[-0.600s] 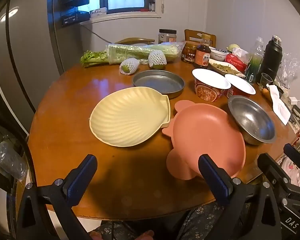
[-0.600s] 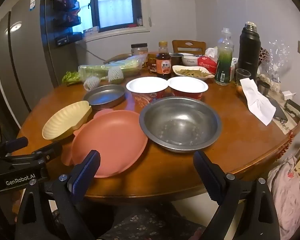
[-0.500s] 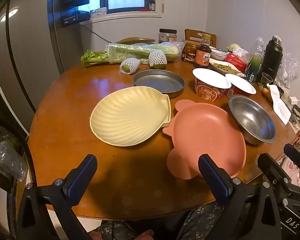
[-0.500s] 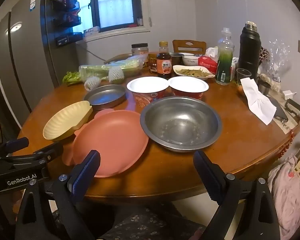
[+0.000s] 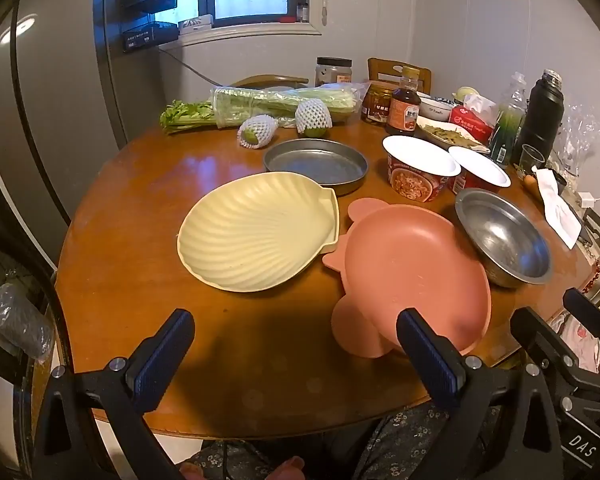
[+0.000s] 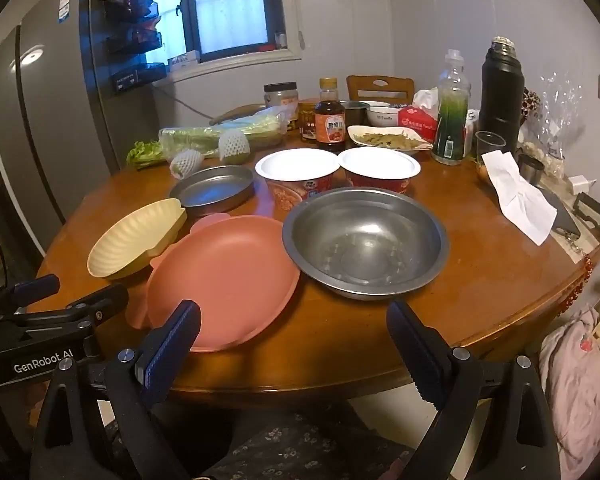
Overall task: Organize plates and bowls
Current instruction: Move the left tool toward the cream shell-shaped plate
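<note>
left tongs (image 5: 294, 354): apart, nothing between, over near bench (image 5: 132, 208) edge
right tongs (image 6: 294, 346): apart, empty, near edge
shell plate (image 5: 256, 232): left-centre, touching pink plate (image 5: 416, 268)
steel bowl (image 6: 366, 242): right of pink plate, rims overlapping
round metal pan (image 5: 316, 164): far, behind shell plate

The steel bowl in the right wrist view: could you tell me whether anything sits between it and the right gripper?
Nothing visible does. The right gripper is open and empty, and only bare table lies between it and the steel bowl. The pink plate sits just left of that path, its rim meeting the bowl's.
</note>
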The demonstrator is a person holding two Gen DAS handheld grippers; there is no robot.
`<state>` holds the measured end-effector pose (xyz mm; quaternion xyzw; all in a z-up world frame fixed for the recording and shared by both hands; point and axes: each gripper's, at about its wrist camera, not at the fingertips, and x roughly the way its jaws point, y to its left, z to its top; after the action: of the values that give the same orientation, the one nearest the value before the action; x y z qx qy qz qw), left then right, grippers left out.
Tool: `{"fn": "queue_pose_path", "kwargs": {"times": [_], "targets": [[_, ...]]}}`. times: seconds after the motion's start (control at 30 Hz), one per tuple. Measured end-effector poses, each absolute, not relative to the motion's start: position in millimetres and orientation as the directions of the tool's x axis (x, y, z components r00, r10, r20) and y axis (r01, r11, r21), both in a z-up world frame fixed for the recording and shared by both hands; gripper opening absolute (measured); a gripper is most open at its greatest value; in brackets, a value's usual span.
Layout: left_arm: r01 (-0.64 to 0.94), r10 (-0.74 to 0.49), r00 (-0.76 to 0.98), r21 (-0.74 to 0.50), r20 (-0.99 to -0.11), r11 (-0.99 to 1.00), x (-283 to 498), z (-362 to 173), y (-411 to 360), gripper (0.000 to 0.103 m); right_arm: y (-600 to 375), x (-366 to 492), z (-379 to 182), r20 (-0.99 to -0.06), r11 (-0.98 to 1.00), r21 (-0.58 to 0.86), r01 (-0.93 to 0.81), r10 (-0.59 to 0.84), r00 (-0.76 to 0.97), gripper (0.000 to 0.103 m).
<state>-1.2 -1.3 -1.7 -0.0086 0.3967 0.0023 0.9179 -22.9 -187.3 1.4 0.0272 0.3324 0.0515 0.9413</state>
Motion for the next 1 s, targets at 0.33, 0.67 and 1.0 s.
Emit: {"fn": "queue_pose_path", "kwargs": {"times": [0.33, 0.67, 1.0], "targets": [[-0.007, -0.007, 0.688, -0.016, -0.726, 1.000, -1, -1, -2, 0.102, -187, -23, 1, -0.624, 0.993, 0.087, -0.079, 0.116, 0.773, 0.095], [0.001, -0.019, 0.692, -0.025, -0.721, 1.000, 1, 0, 0, 0.102, -183, -21, 4, -0.622, 0.994, 0.062, -0.084, 0.105, 0.776, 0.095], [0.005, -0.044, 0.695, -0.057, -0.718, 0.998, 17, -2, 12, 0.102, -176, -5, 10, -0.610, 0.994, 0.049, -0.094, 0.104, 0.785, 0.095]]}}
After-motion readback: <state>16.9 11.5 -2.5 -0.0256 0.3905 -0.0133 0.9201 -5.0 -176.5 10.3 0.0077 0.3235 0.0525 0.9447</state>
